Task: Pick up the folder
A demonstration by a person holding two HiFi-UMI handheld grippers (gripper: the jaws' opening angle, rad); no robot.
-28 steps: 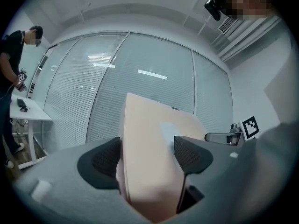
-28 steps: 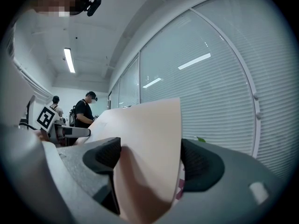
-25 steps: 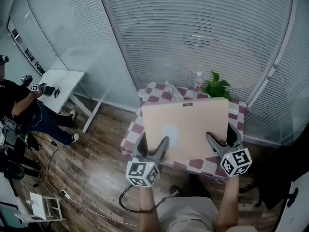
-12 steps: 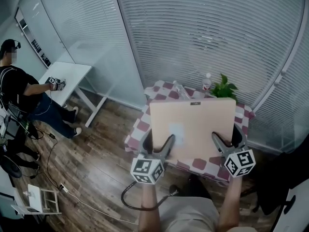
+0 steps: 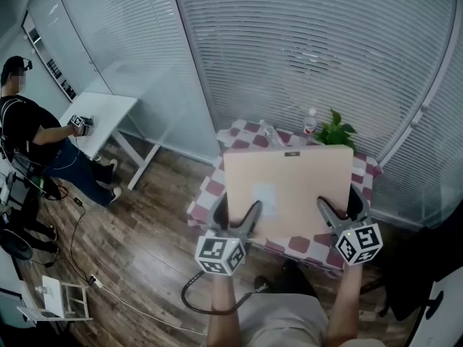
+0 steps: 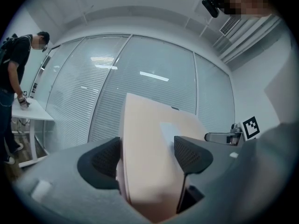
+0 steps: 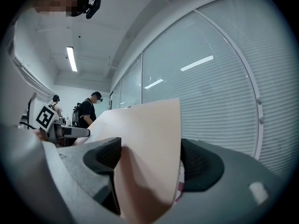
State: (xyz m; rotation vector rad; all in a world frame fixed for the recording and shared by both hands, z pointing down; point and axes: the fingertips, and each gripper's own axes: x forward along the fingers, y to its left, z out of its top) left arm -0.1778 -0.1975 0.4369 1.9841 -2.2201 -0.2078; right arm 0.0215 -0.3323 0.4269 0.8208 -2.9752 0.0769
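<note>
Left gripper (image 5: 235, 214) clamped on folder (image 5: 289, 179) near edge; right gripper (image 5: 338, 207) likewise clamped (folder over checkered table (image 5: 205, 197)).

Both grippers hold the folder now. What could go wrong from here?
1. The left gripper and right gripper clamp the folder only along its near edge, so it may slip or droop.
2. In the head view its far edge appears close to the water bottle and potted plant; tipping it forward might knock them.
</note>
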